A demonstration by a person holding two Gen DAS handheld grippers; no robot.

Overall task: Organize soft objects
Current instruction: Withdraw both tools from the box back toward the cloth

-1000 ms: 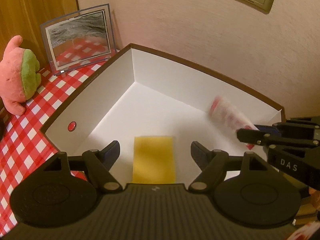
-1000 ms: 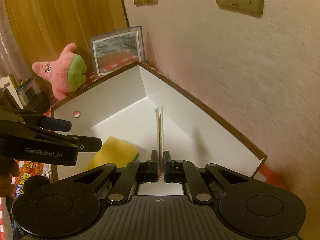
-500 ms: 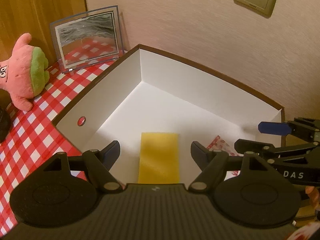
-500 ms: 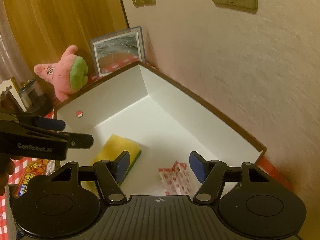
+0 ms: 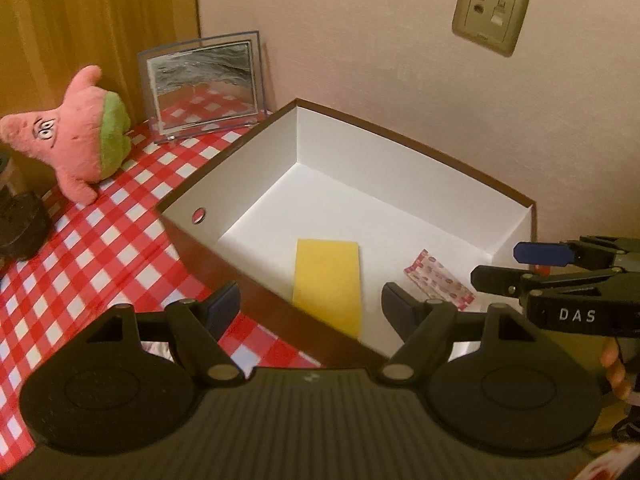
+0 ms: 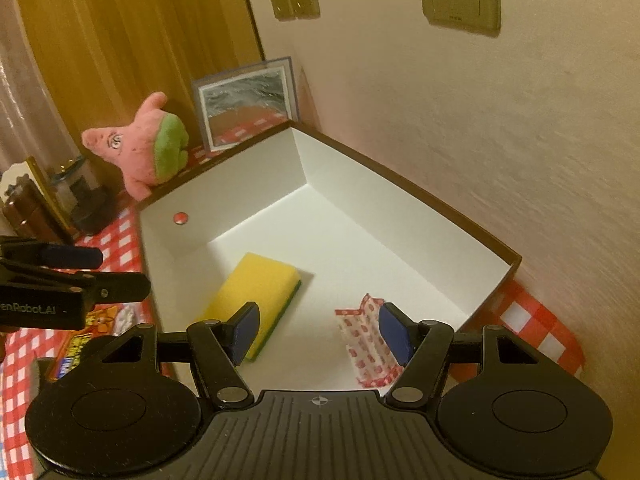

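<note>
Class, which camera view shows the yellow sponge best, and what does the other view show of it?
The right wrist view: the yellow sponge lies in the white box showing its top, side and green underside, though a finger covers one corner. The left wrist view shows only its flat yellow top, with the box's near wall cutting off its end.

A box (image 5: 420, 152) stands on a table (image 5: 100, 248) against the wall, a sponge (image 5: 327, 280) and a packet (image 5: 438, 278) lying apart inside it; left of the box sits a plush toy (image 5: 80, 140), a picture frame (image 5: 202, 84) behind
</note>
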